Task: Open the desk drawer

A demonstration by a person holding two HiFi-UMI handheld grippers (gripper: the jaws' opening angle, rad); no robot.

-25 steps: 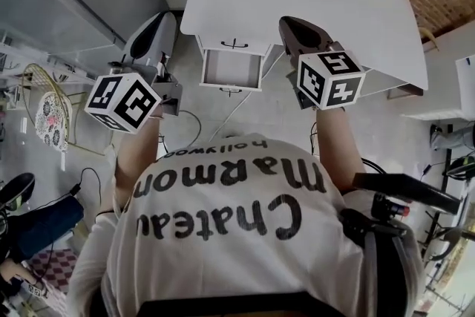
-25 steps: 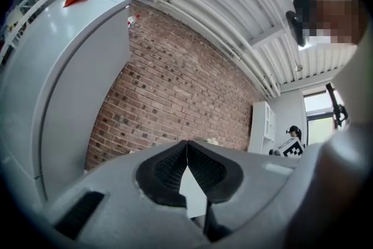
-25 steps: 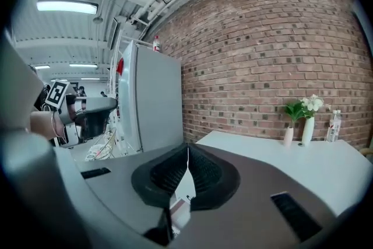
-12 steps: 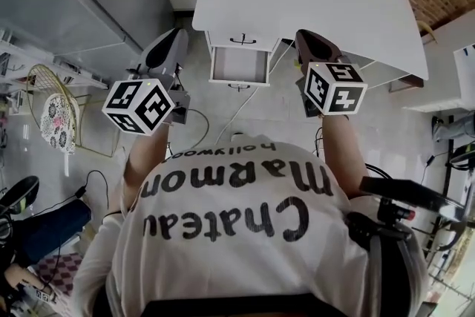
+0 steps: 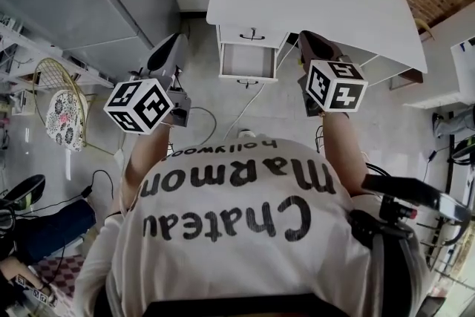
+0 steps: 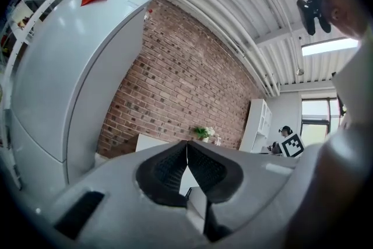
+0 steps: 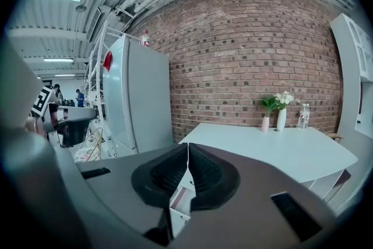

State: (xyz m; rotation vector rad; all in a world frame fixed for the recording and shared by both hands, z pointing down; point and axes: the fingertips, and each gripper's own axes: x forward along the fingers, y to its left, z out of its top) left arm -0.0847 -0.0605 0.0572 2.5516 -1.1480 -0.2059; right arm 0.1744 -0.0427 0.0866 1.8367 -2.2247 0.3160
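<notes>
The left claw [image 5: 175,43] and right claw [image 5: 309,38] have backed away from the drawer [image 5: 249,61].

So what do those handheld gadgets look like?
The left gripper is light grey, the right gripper darker; both have black ribbed pads and a white cube with black square markers. The person wears a white T-shirt with black lettering.

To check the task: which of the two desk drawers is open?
The lower drawer: it is pulled out, so its inside shows from above. The upper drawer sits flush with the desk, closed.
</notes>
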